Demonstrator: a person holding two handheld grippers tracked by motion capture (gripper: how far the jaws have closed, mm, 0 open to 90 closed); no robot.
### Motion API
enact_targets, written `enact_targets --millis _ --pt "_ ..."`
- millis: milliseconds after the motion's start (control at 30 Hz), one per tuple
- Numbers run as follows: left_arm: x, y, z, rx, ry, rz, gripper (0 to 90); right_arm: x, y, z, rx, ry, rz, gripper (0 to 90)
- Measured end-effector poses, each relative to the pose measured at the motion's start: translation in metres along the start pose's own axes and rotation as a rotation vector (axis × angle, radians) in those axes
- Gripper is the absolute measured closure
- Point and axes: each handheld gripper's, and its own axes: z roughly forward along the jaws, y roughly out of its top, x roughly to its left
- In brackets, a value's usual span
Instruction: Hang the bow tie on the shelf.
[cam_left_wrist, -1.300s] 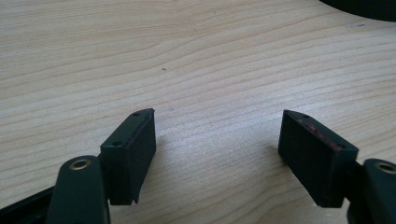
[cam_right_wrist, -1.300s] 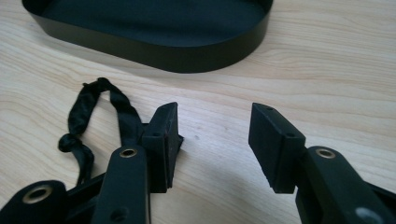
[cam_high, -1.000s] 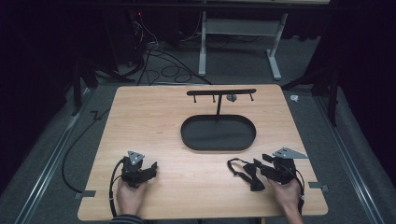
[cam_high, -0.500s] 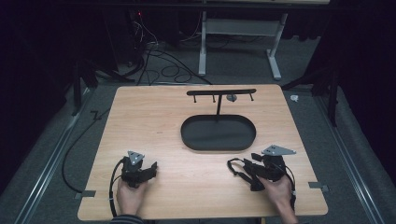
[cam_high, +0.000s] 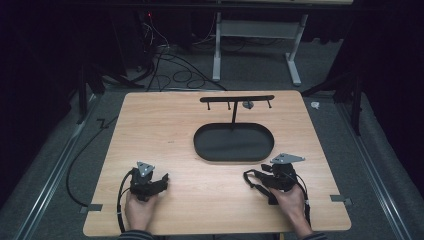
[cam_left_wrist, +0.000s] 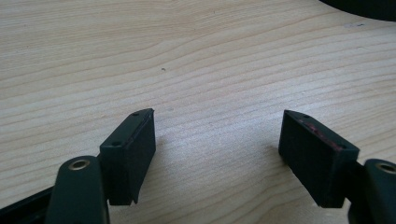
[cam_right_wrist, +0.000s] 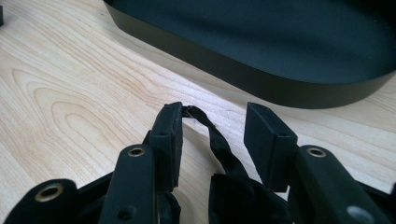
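Black strap (cam_right_wrist: 219, 140) lies between right gripper (cam_right_wrist: 212, 116) fingers, running lengthwise along them.
Jaws just been closing, not pinching; left gripper (cam_left_wrist: 217, 128) spread, empty.

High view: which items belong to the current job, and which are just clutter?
In the job: right gripper, jaws just been closing, black strap between them; hook stand on its oval tray.
Lying about: floor cables; white table frame; left gripper, open over bare table.
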Motion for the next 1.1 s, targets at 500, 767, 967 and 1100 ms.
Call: enact_targets --millis 500,767,967,1100 --pt "0.000 0.000 0.000 0.000 0.000 0.000 27.7 -0.001 0.002 0.020 0.057 0.015 -0.003 68.5" --pt "0.000 0.000 0.000 0.000 -0.001 0.001 27.5 -0.002 0.001 0.025 0.084 0.024 -0.018 78.7" --pt "0.000 0.000 0.000 0.000 -0.001 0.001 27.5 0.000 0.000 0.026 0.090 0.030 -0.040 86.5" --pt "0.000 0.000 0.000 0.000 -0.001 0.001 27.5 0.001 0.001 0.024 0.079 0.038 -0.046 88.8"
